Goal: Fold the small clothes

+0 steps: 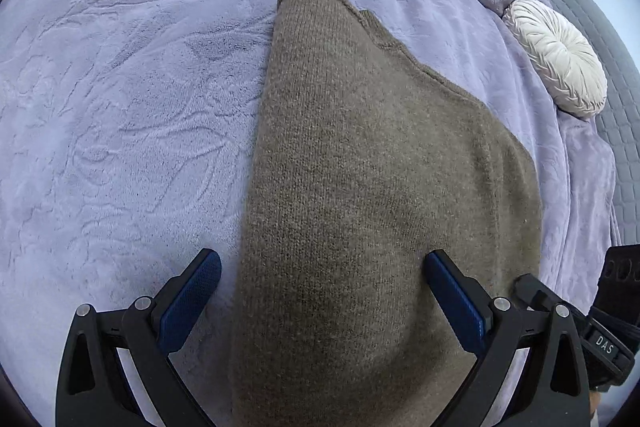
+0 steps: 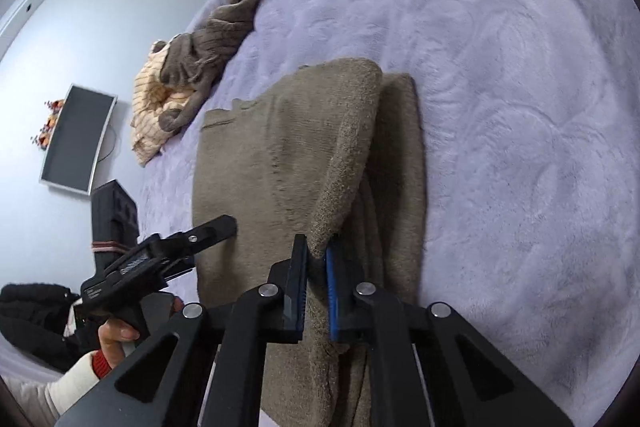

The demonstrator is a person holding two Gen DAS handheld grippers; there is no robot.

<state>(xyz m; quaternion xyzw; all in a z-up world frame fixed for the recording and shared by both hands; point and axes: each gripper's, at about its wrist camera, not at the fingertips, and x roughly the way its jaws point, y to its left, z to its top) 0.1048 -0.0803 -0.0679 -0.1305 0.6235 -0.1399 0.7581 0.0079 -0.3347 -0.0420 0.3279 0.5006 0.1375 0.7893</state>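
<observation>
A taupe knit sweater point(image 1: 360, 187) lies flat on the lavender bedspread point(image 1: 120, 107), folded into a narrow shape with one cuff pointing away. My left gripper point(image 1: 322, 267) is open and empty, its blue pads straddling the sweater's near left edge just above the fabric. In the right wrist view my right gripper point(image 2: 318, 251) is shut on a raised fold of the same sweater point(image 2: 280, 155), a sleeve or side edge lifted above the flat body. The left gripper point(image 2: 160, 255) also shows there, at the sweater's left side.
A heap of other clothes, brown and cream striped point(image 2: 188, 75), lies at the far end of the bedspread point(image 2: 520, 107). A round white cushion point(image 1: 556, 55) and a grey quilted mat point(image 1: 616, 107) sit at the bed's right. A wall screen point(image 2: 76, 139) hangs beyond.
</observation>
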